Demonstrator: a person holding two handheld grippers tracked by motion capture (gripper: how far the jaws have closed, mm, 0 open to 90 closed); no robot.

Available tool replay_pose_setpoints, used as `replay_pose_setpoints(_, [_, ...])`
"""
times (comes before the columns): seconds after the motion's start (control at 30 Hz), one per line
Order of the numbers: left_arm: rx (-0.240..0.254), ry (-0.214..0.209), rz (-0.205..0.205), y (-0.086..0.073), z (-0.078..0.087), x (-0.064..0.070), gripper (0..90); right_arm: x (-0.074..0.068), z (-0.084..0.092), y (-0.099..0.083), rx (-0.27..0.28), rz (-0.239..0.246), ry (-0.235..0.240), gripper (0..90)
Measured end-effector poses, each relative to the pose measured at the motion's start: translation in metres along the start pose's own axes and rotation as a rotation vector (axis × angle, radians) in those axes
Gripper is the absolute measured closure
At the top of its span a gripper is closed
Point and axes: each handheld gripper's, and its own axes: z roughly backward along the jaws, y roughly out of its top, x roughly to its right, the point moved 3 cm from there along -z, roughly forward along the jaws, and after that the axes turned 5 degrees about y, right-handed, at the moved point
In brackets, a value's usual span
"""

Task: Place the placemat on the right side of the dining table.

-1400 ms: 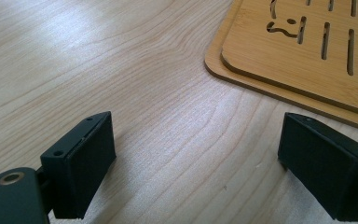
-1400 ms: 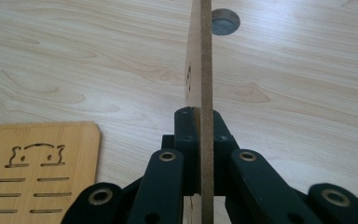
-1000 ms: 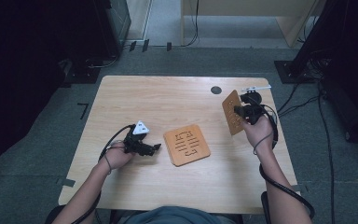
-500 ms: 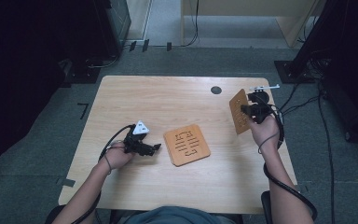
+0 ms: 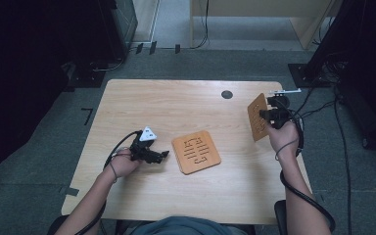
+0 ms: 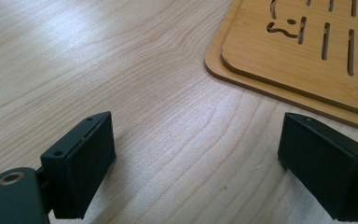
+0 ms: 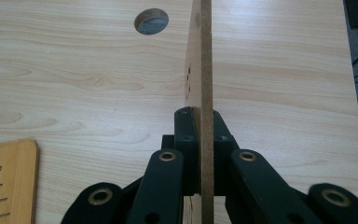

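Since 1 second ago the right gripper [image 5: 269,115] has shifted slightly toward the desk's right edge with its slotted wooden board, while the left gripper [image 5: 152,154] has stayed where it was.

From the high view, the held board [image 5: 257,117] stands on edge, lifted near the far right part of the desk [image 5: 176,103], just right of a round hole [image 5: 227,94] in the desktop. The right gripper view shows that board [image 7: 205,70] edge-on, with both black fingers [image 7: 185,140] pressed against its 2 faces, clamped tight; the high view cannot show that contact. The right hand [image 5: 281,134] wraps the gripper from below, forearm reaching up along the desk's right side.

A stack of 2 slotted wooden boards [image 5: 196,152] lies flat near the desk's middle. Its 2 layers are plain in the left gripper view, the upper board [image 6: 307,42] offset a little on the lower one [image 6: 223,70]. There the left gripper's fingers [image 6: 81,163] stand wide apart, holding nothing, low over bare desk just beside the stack's corner. The left hand [image 5: 122,164] rests near the desk's front left, gripper pointing at the stack.

No readable writing appears.
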Motion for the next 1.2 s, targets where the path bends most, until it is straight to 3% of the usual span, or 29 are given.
replay_pose_setpoints(0.5, [0.0,0.002,0.002,0.0,0.0,0.0,9.9,0.015,-0.002,0.0,0.016,-0.061,-0.024,84.9])
replay_pose_setpoints(0.73, [-0.001,0.003,0.002,0.001,0.0,0.0,9.9,0.022,-0.008,-0.001,0.011,-0.131,0.003,85.4])
replay_pose_setpoints(1.2, [-0.001,0.003,0.001,0.001,-0.001,0.0,9.9,0.023,-0.012,-0.001,-0.016,-0.127,-0.001,84.1])
